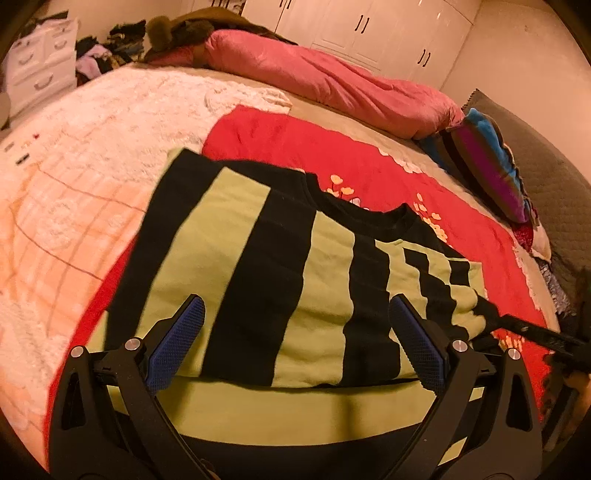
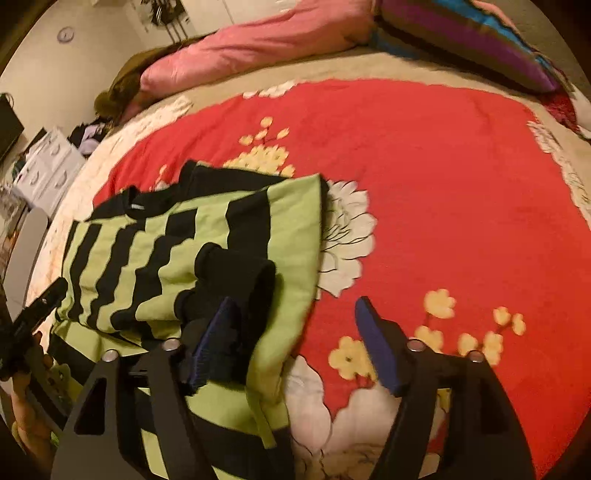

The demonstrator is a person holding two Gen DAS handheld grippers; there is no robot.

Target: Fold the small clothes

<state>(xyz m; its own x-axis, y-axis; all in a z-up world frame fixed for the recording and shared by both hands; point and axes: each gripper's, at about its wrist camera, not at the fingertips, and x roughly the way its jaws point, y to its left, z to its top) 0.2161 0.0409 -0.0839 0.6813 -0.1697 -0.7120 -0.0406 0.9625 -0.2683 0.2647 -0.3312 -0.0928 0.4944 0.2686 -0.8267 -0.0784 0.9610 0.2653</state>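
A small green-and-black striped sweater (image 1: 280, 266) lies partly folded on the red floral blanket (image 1: 369, 162). It also shows in the right wrist view (image 2: 155, 251), with a sleeve folded across its body and a black cuff (image 2: 236, 273) on top. My left gripper (image 1: 297, 314) is open, its blue pads over the sweater's lower part. My right gripper (image 2: 295, 314) is open at the sweater's right edge, its left pad (image 2: 214, 343) over the green cloth, its right pad over the blanket. The right gripper shows in the left wrist view (image 1: 535, 332).
A pink quilt (image 1: 332, 85) lies along the bed's far side. A striped pillow (image 1: 491, 173) sits at the right. A white fluffy blanket (image 1: 92, 166) covers the bed's left. A white drawer unit (image 1: 37, 62) and wardrobe (image 1: 369, 33) stand beyond.
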